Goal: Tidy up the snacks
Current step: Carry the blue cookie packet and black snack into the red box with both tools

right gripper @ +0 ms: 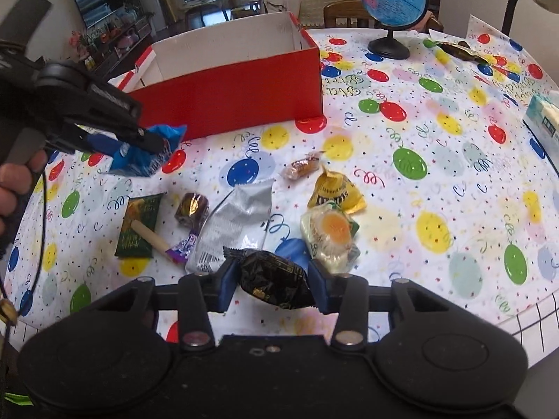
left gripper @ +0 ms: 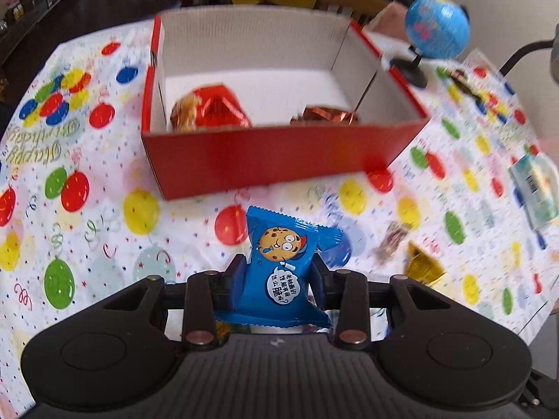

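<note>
Left fingers (left gripper: pixel 241 276) pinching blue cookie packet (left gripper: pixel 283 265), right fingers (right gripper: pixel 229 284) clamping black sweet (right gripper: pixel 274 282)

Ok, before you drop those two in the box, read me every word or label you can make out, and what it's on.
"Happy Birthday": gold script on the tablecloth, seen upside down.
Blue cookie packet in the left tongs: Chinese text in a speech bubble, upside down; I can't read it reliably.
Yellow wrapper: dark lettering, too crumpled to read.
Green packet: gold print, blurred.
Silver packet: barcode only.
Black candy in the right tongs: gold mark, illegible.
</note>
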Available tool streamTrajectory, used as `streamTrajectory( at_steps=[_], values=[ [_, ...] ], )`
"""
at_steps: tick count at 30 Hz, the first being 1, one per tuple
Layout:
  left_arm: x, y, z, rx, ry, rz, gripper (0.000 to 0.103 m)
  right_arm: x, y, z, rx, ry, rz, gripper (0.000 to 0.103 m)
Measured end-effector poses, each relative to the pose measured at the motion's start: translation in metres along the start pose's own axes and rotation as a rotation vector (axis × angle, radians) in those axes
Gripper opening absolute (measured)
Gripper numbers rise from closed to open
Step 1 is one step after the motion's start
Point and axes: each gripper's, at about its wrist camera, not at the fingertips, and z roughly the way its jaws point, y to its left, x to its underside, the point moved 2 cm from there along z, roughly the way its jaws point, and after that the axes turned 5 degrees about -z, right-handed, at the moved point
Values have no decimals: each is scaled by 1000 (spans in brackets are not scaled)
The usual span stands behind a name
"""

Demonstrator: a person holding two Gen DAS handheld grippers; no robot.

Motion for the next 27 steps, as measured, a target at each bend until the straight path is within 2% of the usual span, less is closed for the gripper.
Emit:
streamTrajectory(
  at_steps=[5,11,20,27],
  values=[
    [-8,-1,-15,17,-25,-13,37,-6,-5,-1,-10,-14,19,40],
    [-20,-4,-30,32,-51,-13,37,-30,-6,-13,-5,-81,-9,40],
    [-51,-13,-59,33,-131,-12,37,-101,-9,-25,4,-227,-82,40],
    [-77,-17,-70,10,-184,-20,37,-159,-12,-12,-6,-282,-118,40]
  ],
)
